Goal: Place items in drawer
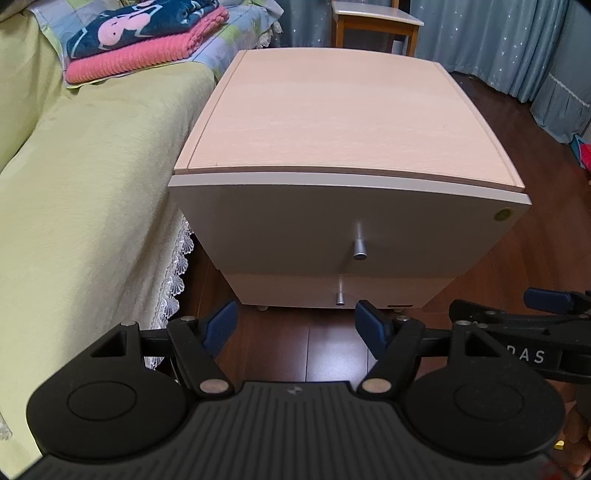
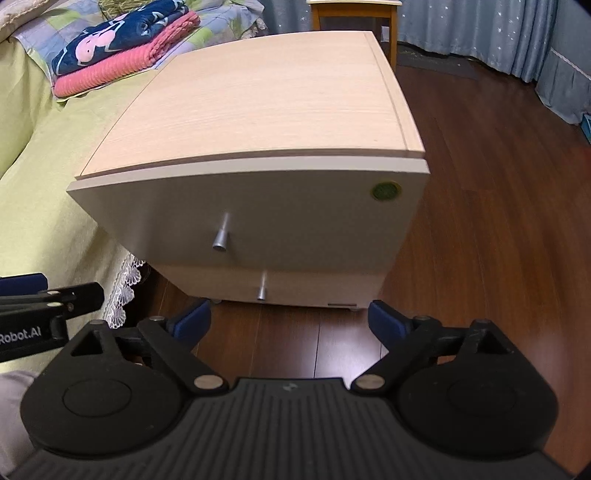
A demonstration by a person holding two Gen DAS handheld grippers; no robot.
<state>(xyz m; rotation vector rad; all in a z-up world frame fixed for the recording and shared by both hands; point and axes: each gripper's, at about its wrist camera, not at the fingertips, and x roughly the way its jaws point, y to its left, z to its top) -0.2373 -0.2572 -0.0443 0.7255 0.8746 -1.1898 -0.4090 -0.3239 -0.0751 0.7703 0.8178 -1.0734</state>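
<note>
A light wooden nightstand stands on the dark floor with two drawers, both pushed in. The top drawer front carries a silver knob; the lower drawer has a smaller knob. My left gripper hangs open and empty in front of the nightstand, low near the floor. My right gripper is also open and empty, beside the left one and at about the same distance. The nightstand's top is bare.
A bed with a yellow-green cover stands left of the nightstand, with folded blankets on it. A wooden stool and blue curtains are behind. Dark wood floor stretches to the right.
</note>
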